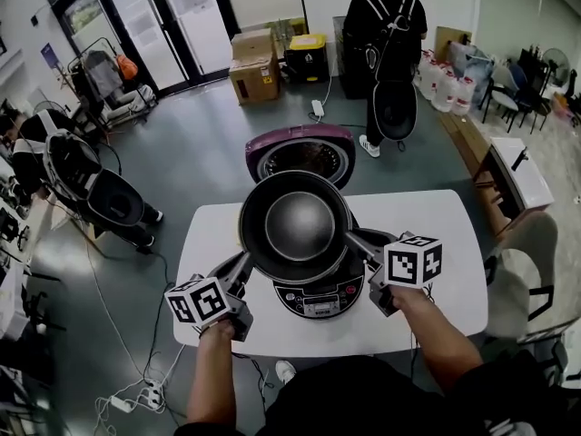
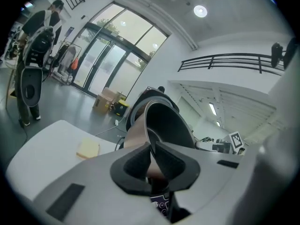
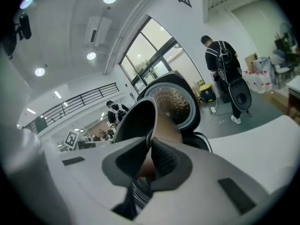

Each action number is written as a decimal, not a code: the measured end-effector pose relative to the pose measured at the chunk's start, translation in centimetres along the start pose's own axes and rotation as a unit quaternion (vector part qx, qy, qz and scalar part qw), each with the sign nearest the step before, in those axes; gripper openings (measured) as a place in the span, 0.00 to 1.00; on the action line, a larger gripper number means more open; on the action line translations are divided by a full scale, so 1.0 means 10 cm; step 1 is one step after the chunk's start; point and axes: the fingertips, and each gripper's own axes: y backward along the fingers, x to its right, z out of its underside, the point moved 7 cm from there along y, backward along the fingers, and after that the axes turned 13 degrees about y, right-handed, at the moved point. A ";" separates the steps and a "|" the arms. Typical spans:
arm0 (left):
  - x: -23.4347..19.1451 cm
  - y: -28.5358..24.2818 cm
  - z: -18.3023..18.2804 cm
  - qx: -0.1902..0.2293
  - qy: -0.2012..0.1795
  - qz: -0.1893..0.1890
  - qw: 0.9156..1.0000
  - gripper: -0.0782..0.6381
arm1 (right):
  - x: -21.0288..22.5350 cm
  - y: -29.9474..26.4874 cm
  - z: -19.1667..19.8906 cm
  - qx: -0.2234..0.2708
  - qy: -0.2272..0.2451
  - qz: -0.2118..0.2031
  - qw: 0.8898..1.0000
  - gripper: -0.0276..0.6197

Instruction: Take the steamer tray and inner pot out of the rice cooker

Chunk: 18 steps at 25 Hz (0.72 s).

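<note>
No legible txt, brand or no. anywhere. Control panel (image 1: pixel 318 305) of the rice cooker, near the tabletop's (image 1: pixel 436 225) front edge: print too small to read. Cardboard boxes (image 1: pixel 254 66) on the floor: markings blurred. Marker cubes (image 1: pixel 413 262) show only b/w square patterns, 0 letters.

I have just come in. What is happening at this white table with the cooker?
A person holds a gripper in each hand. The left gripper and the right gripper are each shut on the rim of the dark inner pot, on opposite sides. They hold it in the air above the rice cooker. The cooker stands on the white table with its lid open.
</note>
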 end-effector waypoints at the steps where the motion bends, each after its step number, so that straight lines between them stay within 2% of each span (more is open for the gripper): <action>1: -0.02 0.08 -0.07 0.006 -0.003 0.003 1.000 0.16 | -0.09 -0.05 -0.04 0.005 0.007 0.002 1.000 0.09; 6: -0.25 0.52 -0.40 0.027 -0.022 0.000 0.999 0.16 | -0.54 -0.42 -0.16 0.018 0.023 0.004 1.000 0.09; 11: -0.64 1.00 -0.67 0.043 -0.021 -0.019 0.999 0.16 | -1.02 -0.93 -0.21 0.017 0.033 -0.010 0.999 0.10; 18: -1.33 1.47 -0.74 0.053 0.014 -0.062 0.997 0.16 | -1.47 -1.65 0.02 -0.027 0.032 -0.032 0.999 0.10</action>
